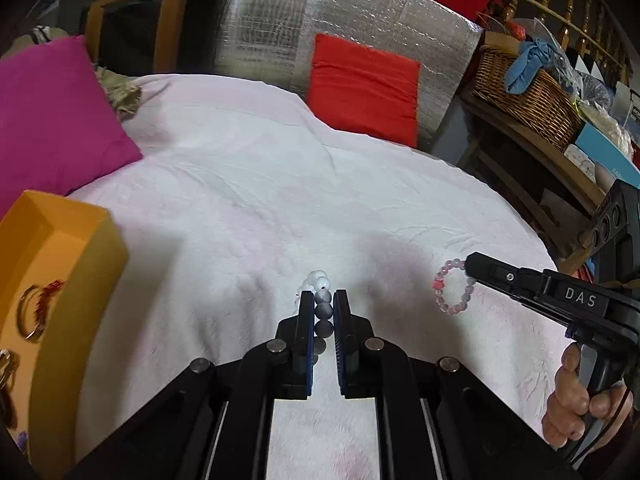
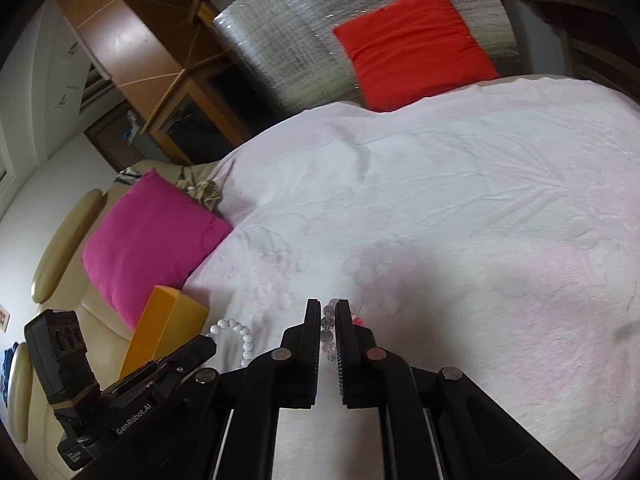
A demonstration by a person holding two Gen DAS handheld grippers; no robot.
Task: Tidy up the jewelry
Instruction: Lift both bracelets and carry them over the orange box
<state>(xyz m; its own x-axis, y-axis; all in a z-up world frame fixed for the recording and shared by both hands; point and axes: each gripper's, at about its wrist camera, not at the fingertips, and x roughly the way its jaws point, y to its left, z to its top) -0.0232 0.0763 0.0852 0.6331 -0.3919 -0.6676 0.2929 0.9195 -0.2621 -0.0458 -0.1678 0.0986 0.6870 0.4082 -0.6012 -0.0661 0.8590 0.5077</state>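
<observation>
Left wrist view: left gripper angled down, fingers clamped on white bracelet; right gripper pinches pink bracelet.

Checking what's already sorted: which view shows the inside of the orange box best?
The left wrist view: the orange box shows its open inside, with rings lying in it. The right wrist view shows only its outer walls.
</observation>
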